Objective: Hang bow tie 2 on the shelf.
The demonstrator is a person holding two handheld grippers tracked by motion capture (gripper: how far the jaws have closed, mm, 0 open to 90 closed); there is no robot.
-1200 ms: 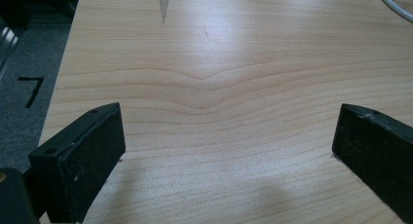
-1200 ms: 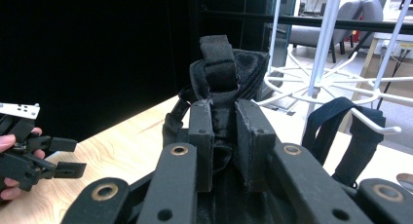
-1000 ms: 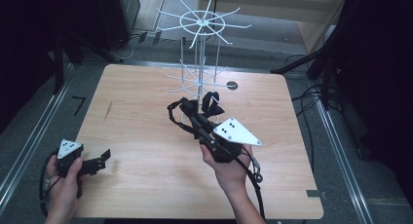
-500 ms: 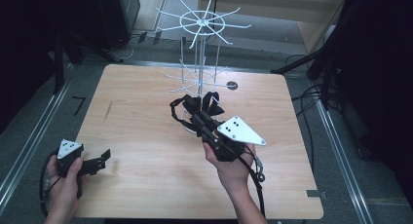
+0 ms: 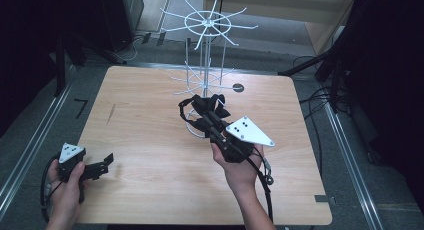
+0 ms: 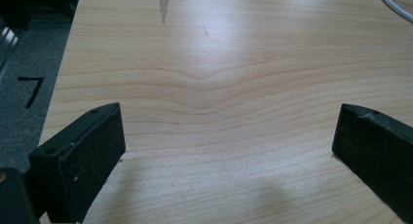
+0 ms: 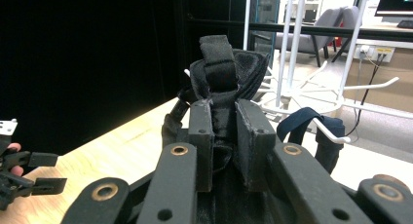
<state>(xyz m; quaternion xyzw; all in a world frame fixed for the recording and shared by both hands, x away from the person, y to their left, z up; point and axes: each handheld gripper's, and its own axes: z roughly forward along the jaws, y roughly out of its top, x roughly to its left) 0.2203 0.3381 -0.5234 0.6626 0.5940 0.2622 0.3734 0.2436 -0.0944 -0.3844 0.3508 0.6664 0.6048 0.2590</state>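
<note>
Wooden table (image 5: 150, 115): right gripper (image 5: 212, 121) clamps black strap bundle (image 5: 202, 106).

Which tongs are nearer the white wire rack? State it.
Right. The right tongs reach the white wire rack at its base, clamping a black strap item; the left tongs sit far off at the table's near-left edge.

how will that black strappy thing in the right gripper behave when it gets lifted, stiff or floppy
Probably floppy: the black fabric item bunches between the right gripper jaws and its strap droops in a loop. It looks light. The strap lies over a hook of the white wire rack, so it may snag and tug the rack.
</note>
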